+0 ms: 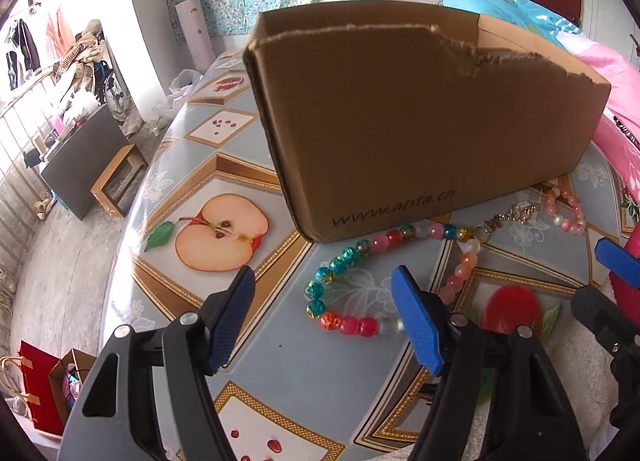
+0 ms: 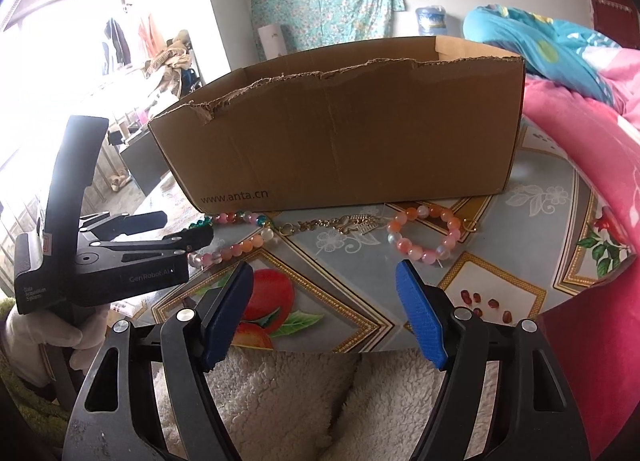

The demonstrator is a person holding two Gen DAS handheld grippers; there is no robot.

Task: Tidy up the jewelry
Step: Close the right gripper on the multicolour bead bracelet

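On the table [image 1: 256, 345], right in front of the box [image 1: 420, 121], your jewelry lies in a loose line along the box's long front wall. Necklace [image 1: 348, 261]: long axis runs left-right from the right wrist view, looped back on itself at the left end, multicolour beads there, pink and orange beads on the nearer strand, gold chain section [image 2: 332, 224] pointing right toward the bracelet [image 2: 424, 235]. Bracelet sits just right of the chain end, closed ring lying flat, near the box wall but not touching as far as you can see. Count: one necklace, one bracelet, one box, two grippers. Your left gripper [image 1: 324, 325] is released, fingers apart over the necklace's left loop, nothing pinched; its right finger [image 1: 416, 325] covers part of the loop's near strand. Your right gripper [image 2: 324, 313] is also released, fingers apart, nothing between them, hanging at the table's near edge short of the jewelry. From the right wrist view your left gripper's body [image 2: 100, 261] hides the necklace's left end. Box interior is hidden by its torn front wall from both views, so contents can't be told. Chain pendant detail is too small to make out. Pink bedding [image 2: 580, 165] crowds the table's right side.
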